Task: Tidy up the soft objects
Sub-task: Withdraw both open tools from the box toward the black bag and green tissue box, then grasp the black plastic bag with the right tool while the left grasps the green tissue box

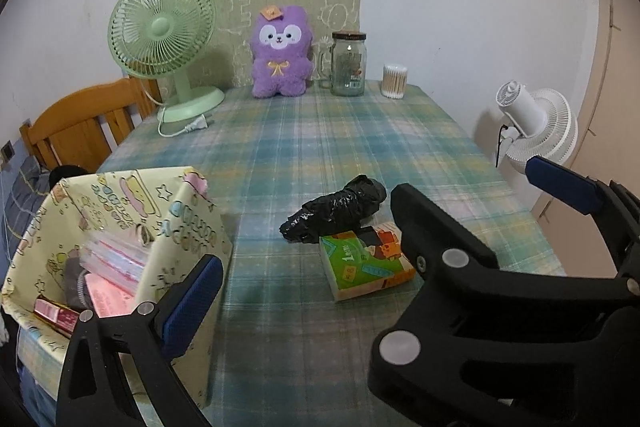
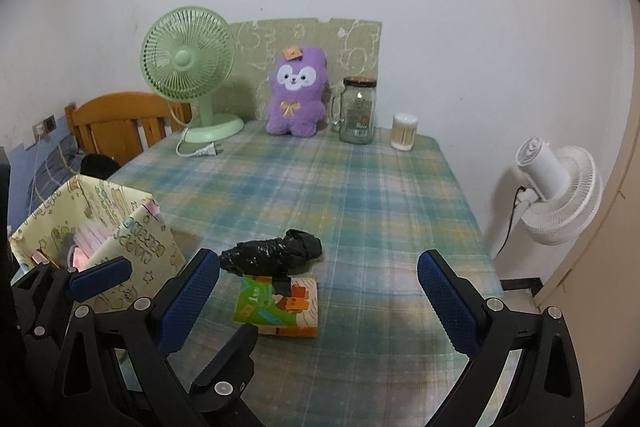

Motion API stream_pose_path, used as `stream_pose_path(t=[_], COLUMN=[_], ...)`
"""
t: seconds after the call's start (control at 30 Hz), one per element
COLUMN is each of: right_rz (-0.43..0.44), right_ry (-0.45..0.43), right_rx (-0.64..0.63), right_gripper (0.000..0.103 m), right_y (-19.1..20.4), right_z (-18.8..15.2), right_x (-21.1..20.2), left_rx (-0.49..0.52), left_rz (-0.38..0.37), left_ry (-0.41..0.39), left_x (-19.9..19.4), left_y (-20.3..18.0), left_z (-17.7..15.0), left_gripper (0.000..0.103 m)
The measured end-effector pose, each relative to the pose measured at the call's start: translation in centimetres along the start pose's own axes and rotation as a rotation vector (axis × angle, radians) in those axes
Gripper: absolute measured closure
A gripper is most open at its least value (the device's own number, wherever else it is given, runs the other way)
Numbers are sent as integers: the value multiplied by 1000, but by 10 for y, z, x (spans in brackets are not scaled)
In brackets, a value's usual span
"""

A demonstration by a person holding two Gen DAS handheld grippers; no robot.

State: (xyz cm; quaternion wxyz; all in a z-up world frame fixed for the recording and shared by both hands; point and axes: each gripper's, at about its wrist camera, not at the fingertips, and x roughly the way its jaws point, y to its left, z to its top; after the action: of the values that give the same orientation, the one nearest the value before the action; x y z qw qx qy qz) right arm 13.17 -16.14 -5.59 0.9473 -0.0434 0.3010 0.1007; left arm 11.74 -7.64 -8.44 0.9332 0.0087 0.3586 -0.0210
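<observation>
A black crumpled plastic bag [image 1: 335, 213] lies mid-table, touching a green and orange tissue pack [image 1: 366, 264] in front of it. Both also show in the right wrist view: the bag [image 2: 272, 258] and the pack [image 2: 278, 303]. A yellow cartoon-print storage box [image 1: 120, 251] stands at the table's left front, holding pink packets and other items; it also shows in the right wrist view [image 2: 132, 247]. My left gripper [image 1: 376, 255] is open and empty, above the pack. My right gripper [image 2: 320, 303] is open and empty, just in front of the pack.
At the table's back stand a green desk fan [image 1: 164, 39], a purple plush toy [image 1: 280, 55], a glass jar [image 1: 349, 65] and a cotton swab holder [image 1: 394, 81]. A wooden chair [image 1: 80, 123] stands left, a white fan [image 1: 544, 131] right of the plaid table [image 1: 320, 147].
</observation>
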Motion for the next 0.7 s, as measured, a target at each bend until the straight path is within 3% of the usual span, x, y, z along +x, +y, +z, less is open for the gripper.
stream_pose_path(t=[0.3, 0.7], right_rz=[33, 117], right_ry=[55, 101], right_rx=[-21, -126], right_gripper=[2, 3], right_y=[-7, -12], right_z=[5, 15], right_x=[37, 79], left_rx=[-4, -72], left_rz=[60, 50], left_ry=[8, 80], left_x=[22, 57], left_y=[-6, -7], left_z=[7, 16], left_gripper=[1, 1])
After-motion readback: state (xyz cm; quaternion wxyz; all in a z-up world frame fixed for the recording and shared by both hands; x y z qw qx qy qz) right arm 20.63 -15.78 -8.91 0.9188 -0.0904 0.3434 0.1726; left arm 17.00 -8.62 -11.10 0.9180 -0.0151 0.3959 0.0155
